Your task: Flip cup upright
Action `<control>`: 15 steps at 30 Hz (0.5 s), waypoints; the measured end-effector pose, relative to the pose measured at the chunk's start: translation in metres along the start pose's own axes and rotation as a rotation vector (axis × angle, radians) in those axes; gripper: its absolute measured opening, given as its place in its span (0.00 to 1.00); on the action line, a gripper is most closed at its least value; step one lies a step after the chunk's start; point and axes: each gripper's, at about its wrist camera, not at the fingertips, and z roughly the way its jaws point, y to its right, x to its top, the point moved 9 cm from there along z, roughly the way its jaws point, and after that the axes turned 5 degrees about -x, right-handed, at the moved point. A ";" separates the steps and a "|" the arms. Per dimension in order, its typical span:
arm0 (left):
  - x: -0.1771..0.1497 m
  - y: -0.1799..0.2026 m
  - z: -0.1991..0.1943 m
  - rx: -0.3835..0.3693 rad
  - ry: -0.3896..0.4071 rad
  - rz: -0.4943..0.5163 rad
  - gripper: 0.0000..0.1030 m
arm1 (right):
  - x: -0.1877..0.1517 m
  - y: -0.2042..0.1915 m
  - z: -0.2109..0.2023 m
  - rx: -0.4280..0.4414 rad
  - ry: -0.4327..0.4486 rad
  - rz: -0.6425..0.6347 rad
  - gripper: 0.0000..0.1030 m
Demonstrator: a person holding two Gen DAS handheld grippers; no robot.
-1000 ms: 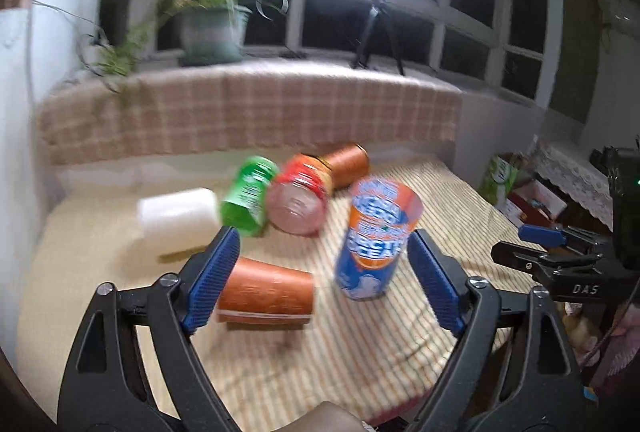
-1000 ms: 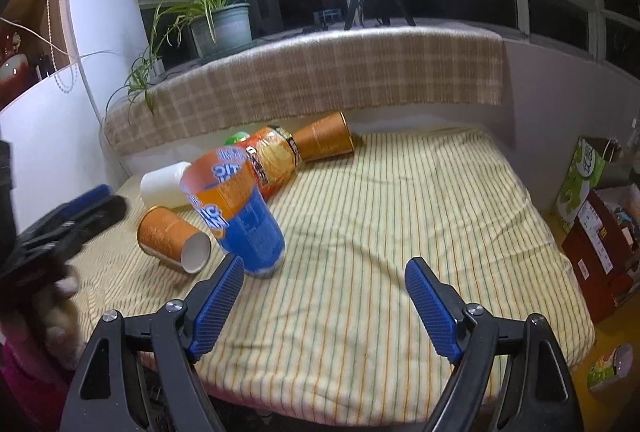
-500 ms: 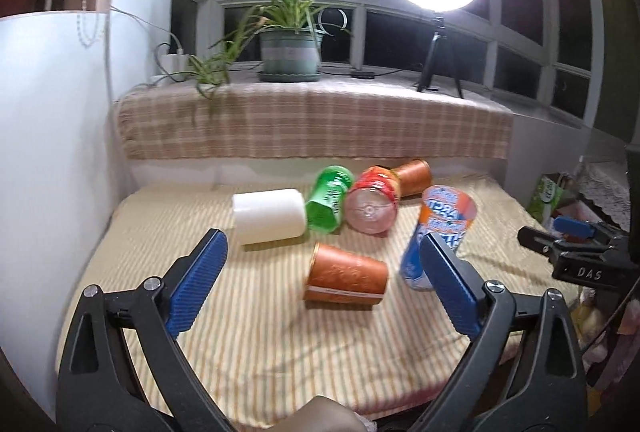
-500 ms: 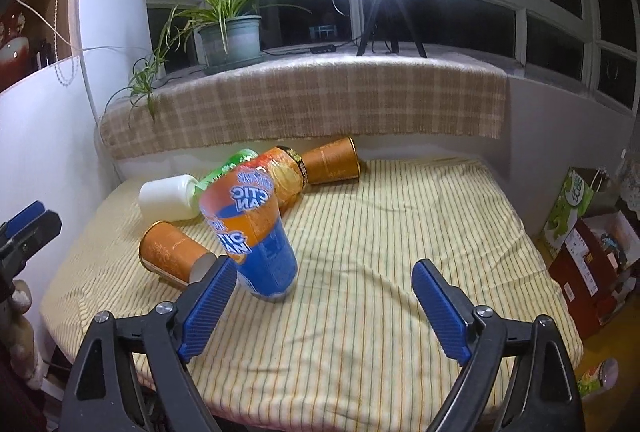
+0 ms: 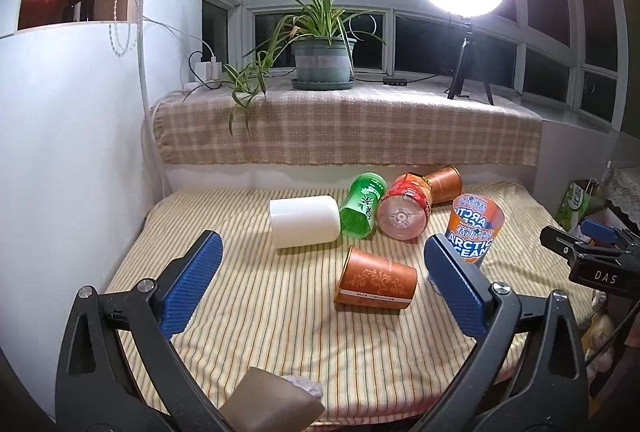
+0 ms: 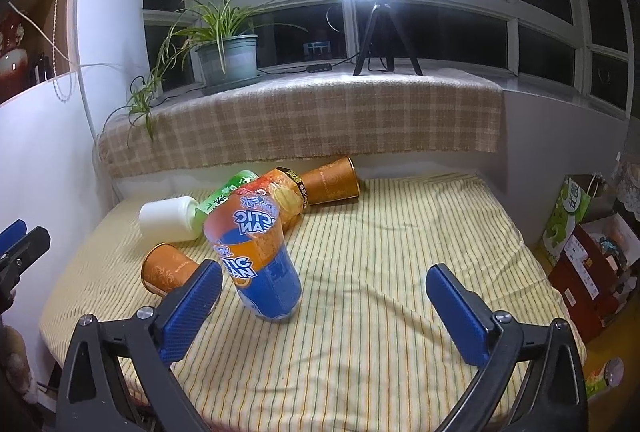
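Both fingers (image 6: 456, 312) apart from cup (image 6: 256, 256).

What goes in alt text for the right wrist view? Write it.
An upright Arctic Ocean cup stands on a striped cloth, ahead of the open right gripper; behind it a brown cup, white cup and bottles lie toppled.

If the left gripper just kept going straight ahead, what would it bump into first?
Probably the white container lying on its side, roughly centred between the open left gripper fingers; the brown paper cup sits nearer but off to the right. Depth is uncertain.
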 end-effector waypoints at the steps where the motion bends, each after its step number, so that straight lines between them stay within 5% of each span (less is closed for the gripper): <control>1: 0.001 0.001 0.000 0.002 0.002 0.001 0.99 | 0.000 0.001 0.001 0.000 -0.001 0.003 1.00; 15: 0.005 -0.003 0.003 0.013 0.007 -0.012 1.00 | -0.002 0.006 0.006 -0.001 -0.010 0.019 1.00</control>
